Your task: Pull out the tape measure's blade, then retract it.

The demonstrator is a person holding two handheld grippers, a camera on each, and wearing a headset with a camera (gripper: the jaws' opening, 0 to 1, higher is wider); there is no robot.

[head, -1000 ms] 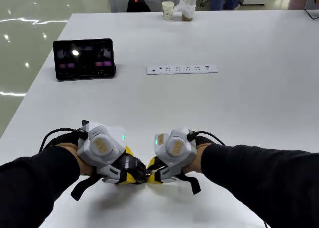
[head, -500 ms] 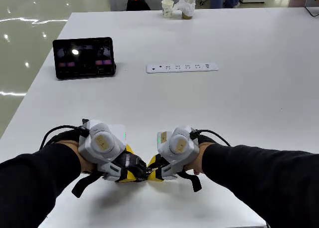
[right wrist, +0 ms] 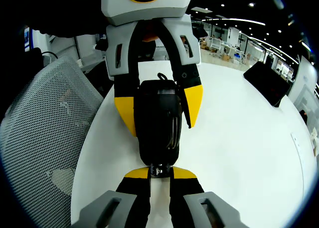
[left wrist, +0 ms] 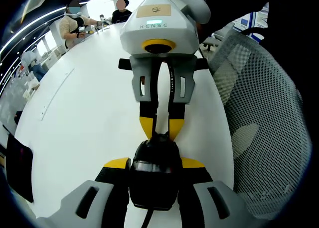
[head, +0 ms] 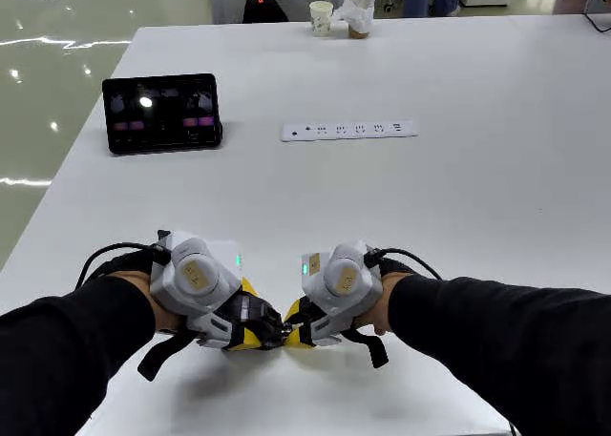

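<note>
1. At the near edge of the white bench [head: 430,197], low in the head view, two grey-and-white handheld grippers face each other tip to tip. An arm in a black sleeve [head: 57,350] reaches in behind each one.
2. The left tongs [left wrist: 154,163], black with yellow ends, are clamped on the black, rounded tape measure [left wrist: 153,180], one jaw on each side of its case.
3. The tape measure sits between the two grippers, close over the bench. Whether it rests on the surface or is held just off it I cannot tell.
4. The right tongs [right wrist: 160,174] are drawn narrow, with their yellow ends pinched on the small metal blade tip [right wrist: 160,169] at the case's mouth, just beside the case.
5. In the right gripper view the case stands end-on, with the left tongs' yellow pads [right wrist: 124,113] flanking it.
6. Farther up the bench, a black tablet [head: 161,112] with a dimly lit screen stands to the left. A long white power strip [head: 349,130] lies near the middle.
7. At the far edge, a paper cup [head: 323,18] and a clear plastic cup [head: 361,7] stand close together.
8. A grey mesh chair back [left wrist: 259,113] shows beside the bench's edge in both gripper views.
</note>
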